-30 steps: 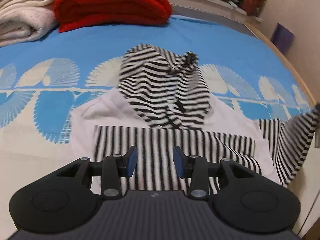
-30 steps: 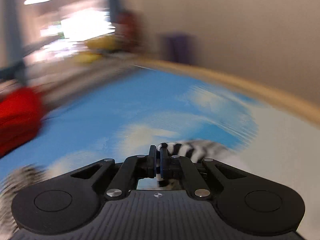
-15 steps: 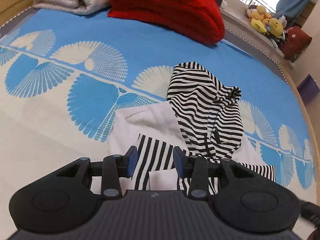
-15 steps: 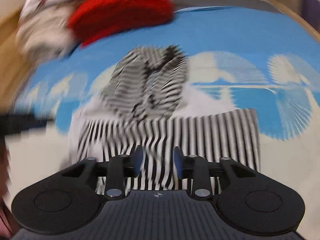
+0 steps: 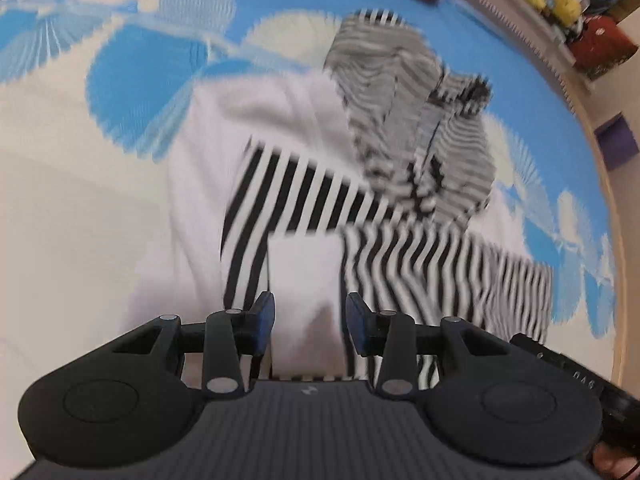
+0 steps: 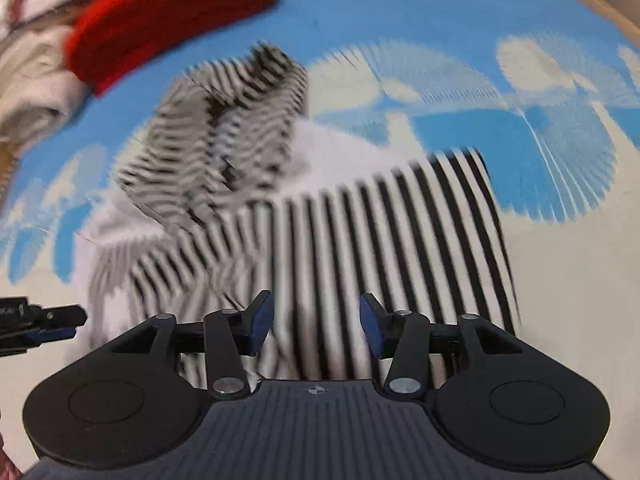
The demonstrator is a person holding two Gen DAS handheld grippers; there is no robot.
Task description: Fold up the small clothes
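Both wide-open claws, left claw (image 5: 310,322) and right claw (image 6: 316,324), hover over the striped hoodie (image 6: 360,232).

Bright, even indoor light with faint shadows; both fisheye views are motion-blurred, edges bowed, only the fingers (image 5: 265,316) sharp.

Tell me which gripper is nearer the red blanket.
Hard to call; perhaps the right. The right gripper faces the red blanket across the striped hoodie; the left gripper barely sees it.
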